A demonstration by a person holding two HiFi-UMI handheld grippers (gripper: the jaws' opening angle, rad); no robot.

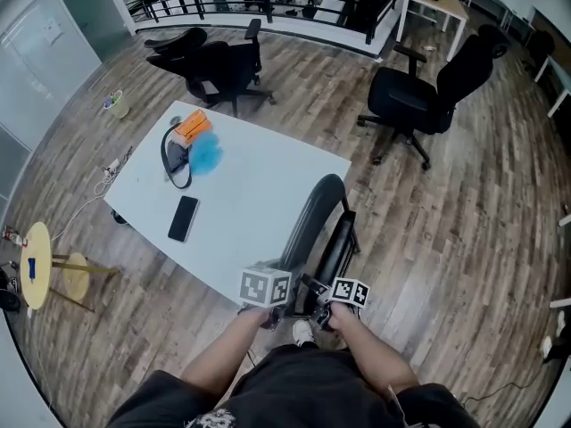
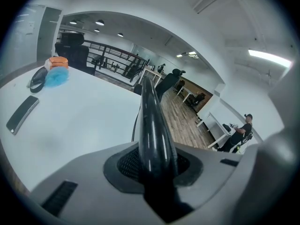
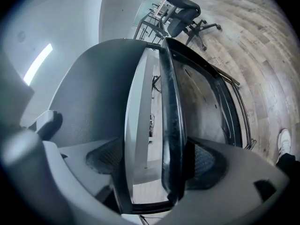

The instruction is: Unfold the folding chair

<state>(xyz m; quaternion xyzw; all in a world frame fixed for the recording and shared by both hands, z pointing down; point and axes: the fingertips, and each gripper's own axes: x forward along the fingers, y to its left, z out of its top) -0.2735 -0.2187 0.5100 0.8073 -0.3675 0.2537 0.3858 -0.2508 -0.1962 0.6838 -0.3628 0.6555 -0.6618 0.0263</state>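
While the folding chair (image 1: 323, 230) stands folded just beside the table (image 1: 268, 194), our left gripper (image 2: 152, 165) and right gripper (image 3: 154, 165) each pinch its black frame; we judge the unfolding not yet done.

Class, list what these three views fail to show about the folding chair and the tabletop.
- Near end of the folding chair: head view, covered by the left gripper and right gripper.
- Rest of the chair: left gripper view, cut off; only one black tube shows.
- Orange and blue items on the table: head view, too small to identify.
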